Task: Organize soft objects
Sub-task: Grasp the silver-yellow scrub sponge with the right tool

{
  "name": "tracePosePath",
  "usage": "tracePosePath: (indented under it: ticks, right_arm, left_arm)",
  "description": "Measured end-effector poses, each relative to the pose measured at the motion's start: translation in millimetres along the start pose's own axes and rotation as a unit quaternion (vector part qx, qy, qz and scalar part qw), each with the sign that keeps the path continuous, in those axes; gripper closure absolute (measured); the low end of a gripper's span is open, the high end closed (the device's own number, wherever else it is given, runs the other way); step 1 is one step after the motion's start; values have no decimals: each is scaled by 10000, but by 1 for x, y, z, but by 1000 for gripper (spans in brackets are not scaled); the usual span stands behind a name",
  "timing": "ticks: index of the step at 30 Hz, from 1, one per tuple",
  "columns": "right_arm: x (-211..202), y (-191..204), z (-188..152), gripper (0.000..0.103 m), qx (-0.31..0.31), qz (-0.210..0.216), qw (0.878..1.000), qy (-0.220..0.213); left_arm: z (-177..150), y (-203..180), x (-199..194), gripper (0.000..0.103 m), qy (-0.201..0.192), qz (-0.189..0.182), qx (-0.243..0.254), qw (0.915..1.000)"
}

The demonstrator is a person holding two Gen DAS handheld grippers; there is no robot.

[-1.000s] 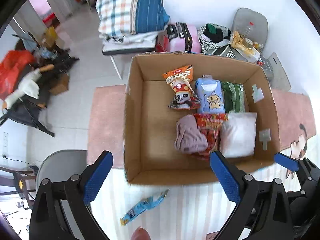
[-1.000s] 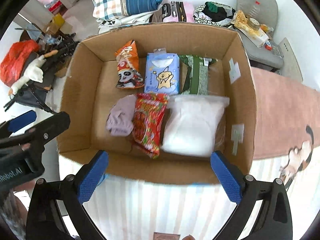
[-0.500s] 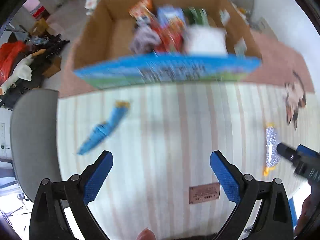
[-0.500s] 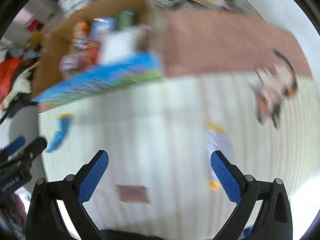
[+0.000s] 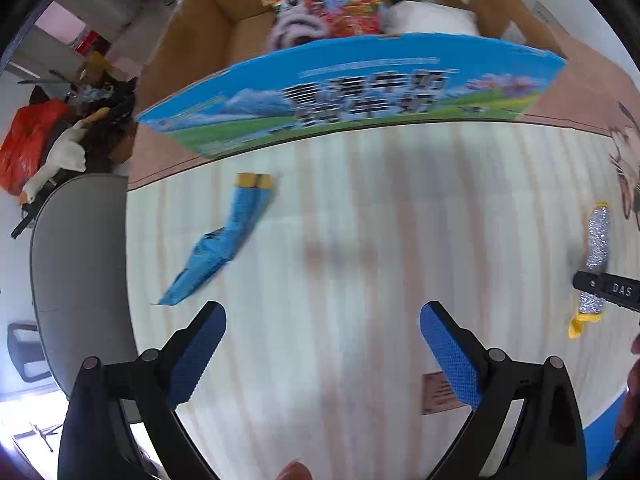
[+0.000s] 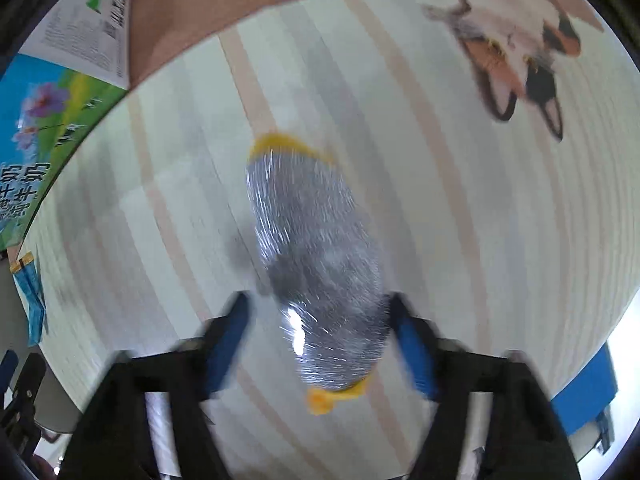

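Both grippers now off the box, over the mat.
Right gripper (image 6: 320, 340) spread around the silver packet (image 6: 316, 272); left gripper (image 5: 322, 350) spread, empty.

Both grippers low over the tabletop, jaws apart.

My left gripper (image 5: 322, 354) hovered with its blue pads (image 5: 450, 354) spread wide and nothing between them. My right gripper (image 6: 320, 340) sat lower, its blurred blue fingers (image 6: 412, 350) parted on either side of a silver pouch (image 6: 316, 264), not visibly pressing it. From the left wrist camera I saw only the right gripper's black tip.
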State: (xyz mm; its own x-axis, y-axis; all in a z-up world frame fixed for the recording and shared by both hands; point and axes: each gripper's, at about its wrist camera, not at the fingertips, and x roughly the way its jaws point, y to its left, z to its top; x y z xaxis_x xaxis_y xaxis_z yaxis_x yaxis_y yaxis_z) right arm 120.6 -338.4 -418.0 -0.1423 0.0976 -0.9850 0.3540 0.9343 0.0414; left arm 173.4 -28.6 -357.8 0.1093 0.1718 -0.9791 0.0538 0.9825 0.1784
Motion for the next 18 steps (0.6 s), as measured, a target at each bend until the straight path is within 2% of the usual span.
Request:
tracePosePath:
  ticks: [4,8,14,18]
  right_arm:
    - [-5,22,-12,59,-393,37,9991,-123]
    - [-15,64,-33,60,-931,464,9946,-64]
    - [-7,151,-73,60,-1966,1065,9743,265]
    - [2,207,-100,60,-2685,1243,9542,447]
  left_arm:
    - [-2,33,9,3,106,-3,-191,9998]
    - [-5,63,13,3,104,165,-313,9993]
    - [-23,113,23,3,224,283,-893,9953]
    - [-44,142,34,3,407,262,-1343,9898]
